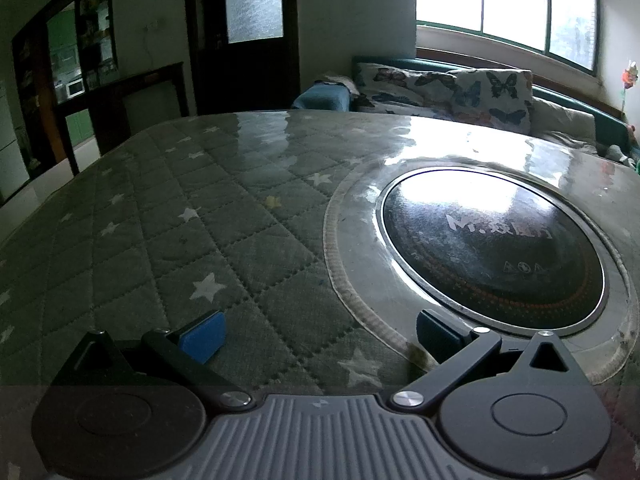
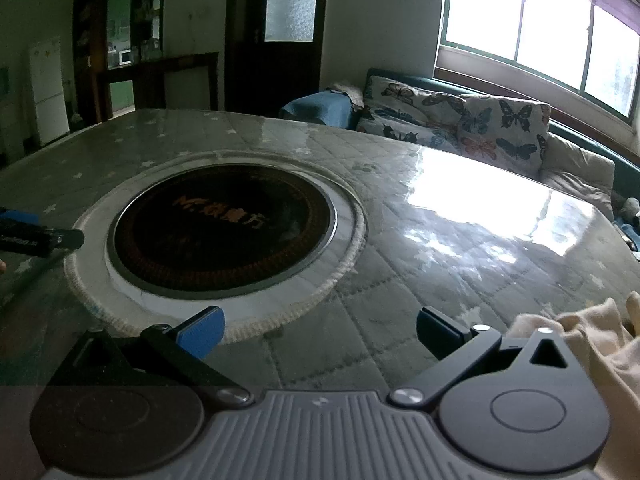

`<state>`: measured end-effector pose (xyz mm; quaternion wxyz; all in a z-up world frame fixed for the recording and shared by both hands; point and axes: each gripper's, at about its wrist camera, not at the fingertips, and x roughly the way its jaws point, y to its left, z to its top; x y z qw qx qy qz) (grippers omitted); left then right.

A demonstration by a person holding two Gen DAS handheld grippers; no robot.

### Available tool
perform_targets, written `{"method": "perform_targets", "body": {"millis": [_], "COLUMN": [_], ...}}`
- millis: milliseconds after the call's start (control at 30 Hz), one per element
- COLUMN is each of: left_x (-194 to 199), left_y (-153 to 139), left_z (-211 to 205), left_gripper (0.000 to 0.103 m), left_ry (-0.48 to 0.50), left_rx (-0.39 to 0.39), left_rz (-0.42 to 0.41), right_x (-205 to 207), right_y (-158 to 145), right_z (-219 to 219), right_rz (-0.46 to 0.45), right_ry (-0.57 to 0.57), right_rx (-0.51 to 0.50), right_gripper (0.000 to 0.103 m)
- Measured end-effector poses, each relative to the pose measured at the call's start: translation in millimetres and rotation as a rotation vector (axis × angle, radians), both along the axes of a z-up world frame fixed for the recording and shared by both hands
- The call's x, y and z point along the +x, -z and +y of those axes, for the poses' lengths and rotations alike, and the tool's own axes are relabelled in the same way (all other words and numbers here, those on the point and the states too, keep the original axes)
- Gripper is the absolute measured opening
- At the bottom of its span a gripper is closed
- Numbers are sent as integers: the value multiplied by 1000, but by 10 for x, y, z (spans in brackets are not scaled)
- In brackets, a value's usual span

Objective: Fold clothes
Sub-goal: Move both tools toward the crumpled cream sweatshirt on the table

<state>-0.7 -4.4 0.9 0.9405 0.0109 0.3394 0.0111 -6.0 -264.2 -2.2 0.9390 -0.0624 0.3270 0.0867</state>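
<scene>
Left gripper point(image 1: 320, 338): jaws spread wide, nothing between them, low over the table point(image 1: 168, 216). Right gripper point(image 2: 320, 334): same, spread wide and holding nothing. Cream garment point(image 2: 592, 344) lies bunched at the table's near right edge, just beside the right gripper's right finger; contact unclear, long axis and heading can't be read. Table has a quilted green star-print cover under a glossy clear sheet, with a round black cooktop point(image 2: 224, 228) set in the middle. Behind: butterfly-print sofa point(image 2: 460, 120), bright window point(image 2: 540, 20), dark door point(image 1: 244, 32).
</scene>
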Motion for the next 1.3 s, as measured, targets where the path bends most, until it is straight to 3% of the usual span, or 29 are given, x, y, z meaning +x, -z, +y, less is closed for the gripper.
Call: {"method": "perform_targets", "body": {"millis": [367,1300], "left_x": [-123,-654], "left_y": [-28,-139], "left_z": [-205,-1158], "left_gripper": [103,103], "left_ry": [0,229], "left_rx": [-4,9], "left_rz": [27,69], "right_x": [-338,-1137], "right_y": [-54,-34], "right_z": [-102,-360], "right_rz": [-7,-20], "right_ry": [9,112], "right_rx": [15,58], "right_gripper": [103,103]}}
